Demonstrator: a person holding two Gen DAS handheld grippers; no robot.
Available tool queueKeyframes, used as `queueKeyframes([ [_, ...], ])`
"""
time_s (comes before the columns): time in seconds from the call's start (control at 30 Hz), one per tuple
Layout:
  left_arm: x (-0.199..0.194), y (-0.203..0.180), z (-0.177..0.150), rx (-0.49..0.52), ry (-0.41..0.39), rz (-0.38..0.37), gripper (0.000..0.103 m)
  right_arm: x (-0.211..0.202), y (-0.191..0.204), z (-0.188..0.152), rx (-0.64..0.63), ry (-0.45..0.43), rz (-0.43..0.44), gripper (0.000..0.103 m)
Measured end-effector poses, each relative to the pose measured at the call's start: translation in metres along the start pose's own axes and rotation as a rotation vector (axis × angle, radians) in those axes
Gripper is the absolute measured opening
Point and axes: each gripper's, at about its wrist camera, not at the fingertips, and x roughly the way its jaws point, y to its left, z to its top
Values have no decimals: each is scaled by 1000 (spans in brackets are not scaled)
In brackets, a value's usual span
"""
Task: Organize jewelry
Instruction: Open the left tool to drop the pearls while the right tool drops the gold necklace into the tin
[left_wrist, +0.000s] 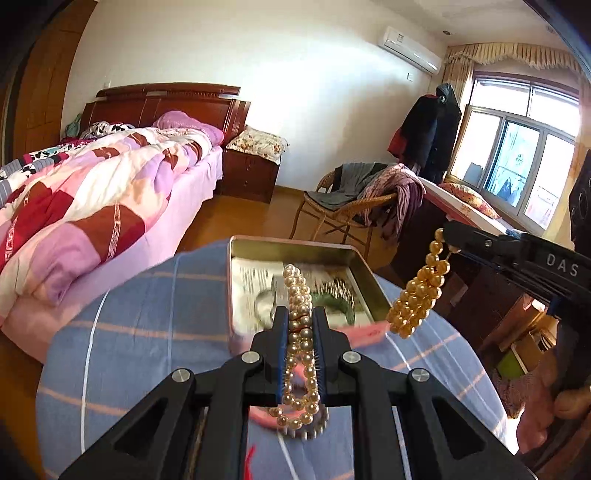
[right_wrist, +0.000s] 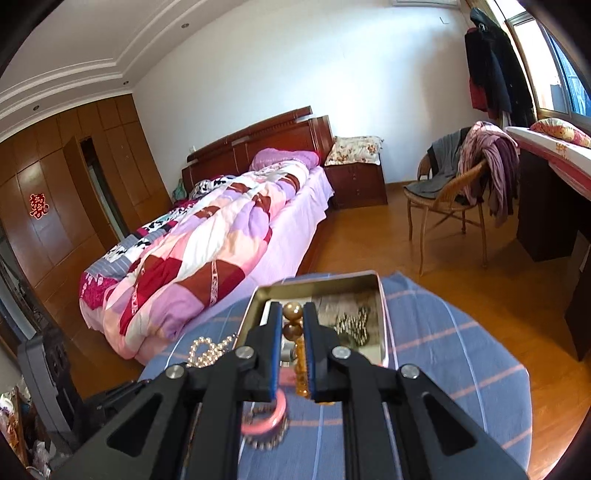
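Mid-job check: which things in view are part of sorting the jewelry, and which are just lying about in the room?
Job: pearl strand in left gripper; amber bead strand in right gripper; open tin; pink bangle on cloth.

Lying about: bed, wicker chair, hanging coats.

you've got a round surface under a blue cloth w/ pink & white stripes (right_wrist: 443, 332). on it: an open metal tin (right_wrist: 380, 295) at the far side, & nearer you a pink bangle (right_wrist: 275, 417) w/ a studded ring thing (right_wrist: 264, 441) just beside it
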Motion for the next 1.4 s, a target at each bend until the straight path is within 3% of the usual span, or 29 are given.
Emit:
queueKeyframes([
  [0.2, 27, 1, 18, -9, -14, 8, 12, 36, -12, 14, -5, -10, -30, 14],
  [0.33, 51, -2, 22, -6, -6, 32, 12, 69, -26, 12, 20, 29, -40, 14],
  [0.53, 90, -8, 17, -1, 32, 97, 12, 105, -47, -6, 64, 78, -86, 14],
  [0.73, 112, -6, 6, 14, 97, 160, 12, 121, -56, -16, 86, 93, -74, 18],
  [0.77, 113, -7, 5, 17, 101, 171, 12, 120, -58, -20, 101, 96, -68, 32],
  [0.8, 113, -6, 4, 19, 107, 184, 12, 120, -60, -21, 117, 100, -66, 53],
  [0.87, 113, -6, 2, 23, 117, 195, 12, 115, -61, -22, 129, 68, -89, 78],
  [1.0, 114, -8, 3, 26, 126, 221, 13, 106, -61, -16, 129, 24, -105, 79],
  [1.03, 115, -7, 4, 24, 129, 218, 15, 105, -61, -16, 130, 16, -110, 79],
  [1.07, 114, -8, 3, 22, 134, 217, 27, 104, -61, -16, 128, 14, -115, 79],
  [1.1, 116, -8, 4, 20, 137, 219, 46, 105, -61, -16, 126, 16, -120, 79],
  [1.2, 112, -9, 7, 7, 107, 208, 70, 103, -63, -14, 138, 14, -133, 81],
  [1.3, 110, -14, 8, 22, 91, 219, 74, 95, -66, -11, 166, -13, -135, 89],
  [1.4, 110, -14, 9, 23, 92, 225, 74, 84, -65, -11, 171, -31, -147, 89],
])
